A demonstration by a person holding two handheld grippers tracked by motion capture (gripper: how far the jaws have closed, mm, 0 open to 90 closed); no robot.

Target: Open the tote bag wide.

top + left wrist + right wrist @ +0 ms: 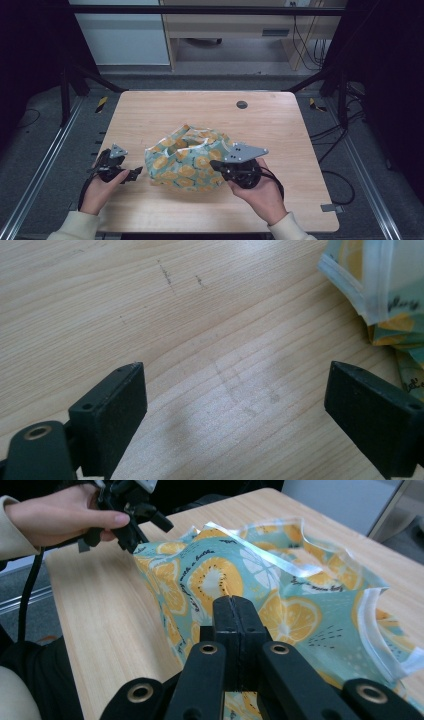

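Note:
A crumpled teal cloth printed with orange citrus slices lies in a heap in the middle of the wooden table. My right gripper is at the cloth's right side, jaws pressed together. In the right gripper view the shut jaws point at the cloth, and I see no fabric between them. My left gripper rests by the cloth's left edge, held in a hand. Its jaws stand wide open over bare wood, with the cloth's hemmed edge off to the upper right. The left gripper also appears beyond the cloth.
A round dark grommet sits near the table's far edge. Bare wood surrounds the cloth on all sides. Metal rails run along both sides of the table, and cables lie on the floor at the right.

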